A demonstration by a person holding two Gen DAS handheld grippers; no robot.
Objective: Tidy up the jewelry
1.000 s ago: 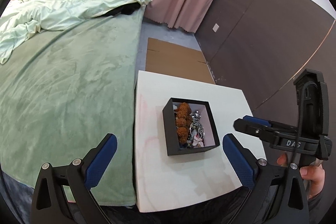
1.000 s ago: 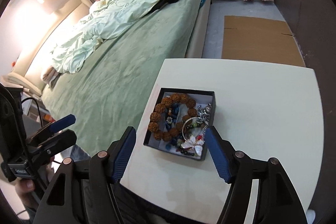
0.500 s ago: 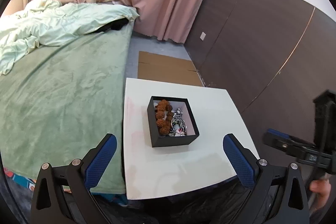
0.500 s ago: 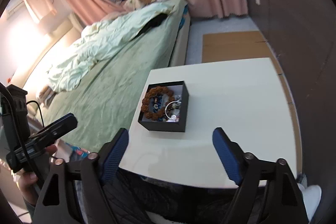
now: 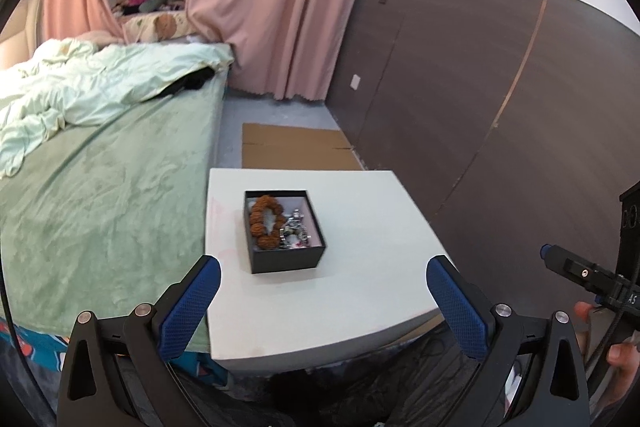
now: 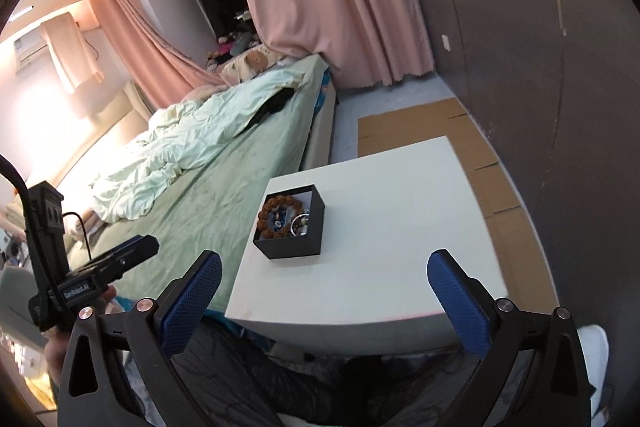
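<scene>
A small black jewelry box [image 5: 283, 233] stands on a white table [image 5: 360, 287]; it also shows in the right wrist view [image 6: 291, 223]. Inside lie a brown beaded bracelet [image 5: 264, 221], silver pieces [image 5: 296, 227] and, in the right wrist view, a ring-shaped bangle [image 6: 300, 221]. My left gripper [image 5: 320, 291] is open and empty, held back off the table's near edge. My right gripper [image 6: 324, 291] is open and empty, also behind the near edge. Each gripper shows in the other's view: the right one [image 5: 576, 273], the left one [image 6: 100, 267].
A bed with a green cover [image 5: 92, 195] and rumpled pale quilt [image 6: 192, 143] borders the table's left side. Flat cardboard [image 5: 292, 147] lies on the floor beyond the table. A dark panel wall [image 5: 480, 99] runs along the right. Pink curtains [image 5: 280, 7] hang behind.
Both grippers have pulled back and up from the box, which looks smaller and farther. Both stay open and empty. The box has not moved.
</scene>
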